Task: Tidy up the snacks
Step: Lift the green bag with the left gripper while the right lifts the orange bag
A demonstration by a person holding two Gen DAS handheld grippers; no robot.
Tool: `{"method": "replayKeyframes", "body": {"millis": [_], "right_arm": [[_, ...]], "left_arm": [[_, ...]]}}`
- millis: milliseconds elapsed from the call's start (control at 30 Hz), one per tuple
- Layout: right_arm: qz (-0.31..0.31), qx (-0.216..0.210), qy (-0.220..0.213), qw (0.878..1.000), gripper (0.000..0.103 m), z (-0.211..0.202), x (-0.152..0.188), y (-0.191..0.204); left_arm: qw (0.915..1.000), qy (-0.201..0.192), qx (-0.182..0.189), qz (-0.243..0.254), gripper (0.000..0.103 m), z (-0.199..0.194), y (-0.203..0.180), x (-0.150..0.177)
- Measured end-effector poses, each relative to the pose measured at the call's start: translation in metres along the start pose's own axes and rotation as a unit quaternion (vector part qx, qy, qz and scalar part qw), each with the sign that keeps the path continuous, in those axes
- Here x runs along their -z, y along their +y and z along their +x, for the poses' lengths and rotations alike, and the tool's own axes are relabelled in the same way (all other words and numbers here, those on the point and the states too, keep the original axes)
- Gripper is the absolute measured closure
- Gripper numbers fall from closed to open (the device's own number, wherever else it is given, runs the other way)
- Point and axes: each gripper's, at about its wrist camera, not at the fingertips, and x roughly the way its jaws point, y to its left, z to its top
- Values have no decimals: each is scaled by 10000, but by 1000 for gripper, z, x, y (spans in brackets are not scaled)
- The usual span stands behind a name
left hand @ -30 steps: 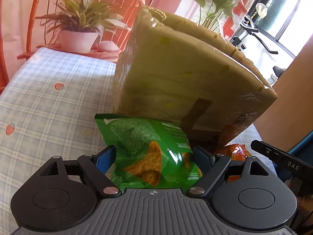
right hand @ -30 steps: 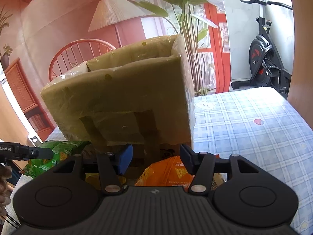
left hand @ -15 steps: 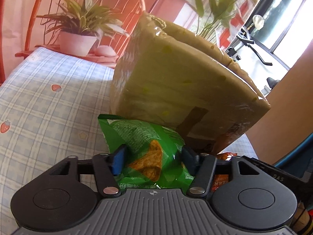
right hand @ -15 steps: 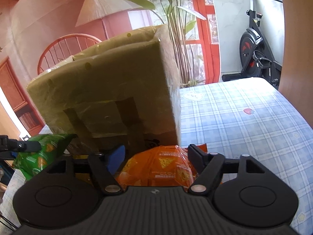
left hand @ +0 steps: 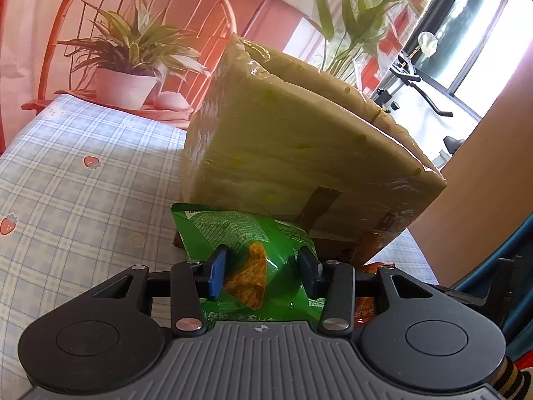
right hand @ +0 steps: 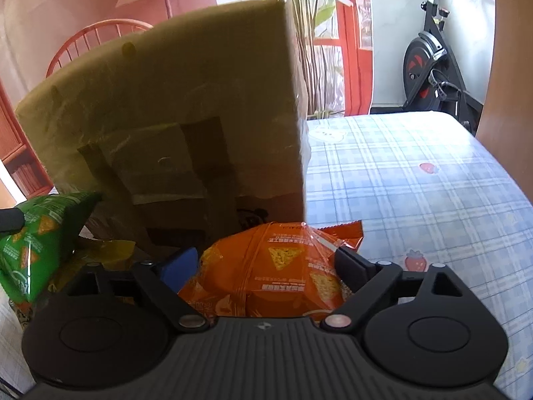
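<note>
A green chip bag [left hand: 233,230] lies on the checked tablecloth [left hand: 66,183] against a tall tape-wrapped cardboard box [left hand: 283,153]. My left gripper [left hand: 261,266] is closing, and its pads press into the bag's crinkled sides. In the right wrist view an orange chip bag [right hand: 283,250] lies at the foot of the same box [right hand: 166,100]. My right gripper [right hand: 266,263] is opening, its jaws spread wide on either side of the orange bag without squeezing it. The green bag [right hand: 36,233] shows at the left there, with a yellow packet [right hand: 110,250] beside it.
A potted plant [left hand: 126,83] and a red chair [left hand: 133,0] stand beyond the table's far left end. An exercise bike [right hand: 433,76] stands past the far right edge. A wooden panel [left hand: 483,166] rises at the right. Bare tablecloth [right hand: 416,200] stretches right of the box.
The left jaws have narrowed onto the green bag. The right jaws have spread wide, and the right gripper has sunk over the orange bag, which now fills the gap.
</note>
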Motion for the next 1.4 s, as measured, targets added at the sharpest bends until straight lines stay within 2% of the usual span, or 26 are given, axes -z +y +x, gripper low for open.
{"method": "replayKeyframes", "body": {"millis": [167,333,433,667,933,1100,1267,1400], "right_arm": [[-9,3,50,10000,7,5,3,0],[13,-17,65,10000,7,7,5,-2],[45,-37,66,10000,7,7,6,-4],[93,-74,60,9999,7,8,7,-5],[141,-123,63,9998,7,9,8,-7],[153,-143,57,9998,7,9,8,-8],[172,-171,60,9997,6,10,10,-10],[190,-181,80,9996,6,11,10,-11]], "left_arm": [[9999,77,-103,27,55,4,0,0],[9995,248,-195,-30,32,10,0,-1],[9993,255,-254,-64,27,11,4,-1],[9980,411,-4,-479,22,19,14,0],[9956,596,217,-692,14,34,16,4],[9925,732,432,-874,13,45,20,6],[9943,657,424,-732,13,45,17,8],[9947,586,456,-704,21,44,18,9]]}}
